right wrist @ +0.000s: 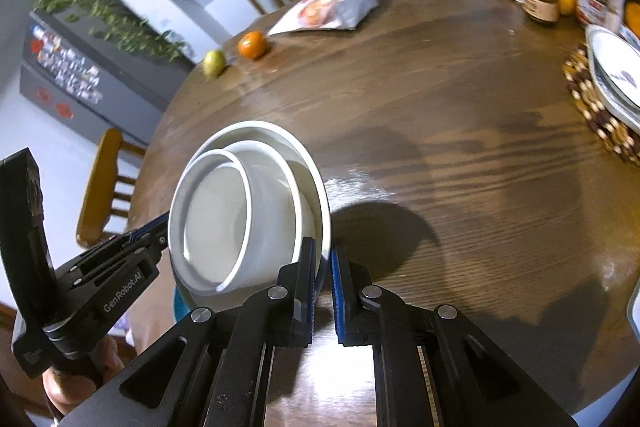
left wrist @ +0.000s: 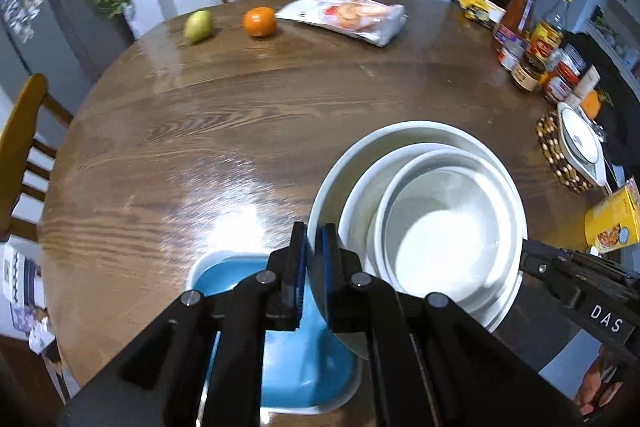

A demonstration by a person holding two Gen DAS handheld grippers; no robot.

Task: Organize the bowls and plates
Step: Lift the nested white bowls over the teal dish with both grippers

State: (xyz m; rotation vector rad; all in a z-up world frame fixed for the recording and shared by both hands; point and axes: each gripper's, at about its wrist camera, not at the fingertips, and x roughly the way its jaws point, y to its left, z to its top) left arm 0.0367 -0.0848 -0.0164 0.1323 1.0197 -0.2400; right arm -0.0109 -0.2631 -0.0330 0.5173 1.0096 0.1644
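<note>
Both grippers' jaws, "DAS"-labelled right [right wrist: 321,287] and "GenRobot.AI" left [left wrist: 314,275], clamped on white bowl stack [left wrist: 420,211] rim.

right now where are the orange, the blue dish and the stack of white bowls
orange [left wrist: 259,22], left wrist view, middle of its peel
blue dish [left wrist: 304,367], left wrist view, blue inner floor right of the fingers
stack of white bowls [right wrist: 256,135], right wrist view, far rim of the outermost bowl
</note>
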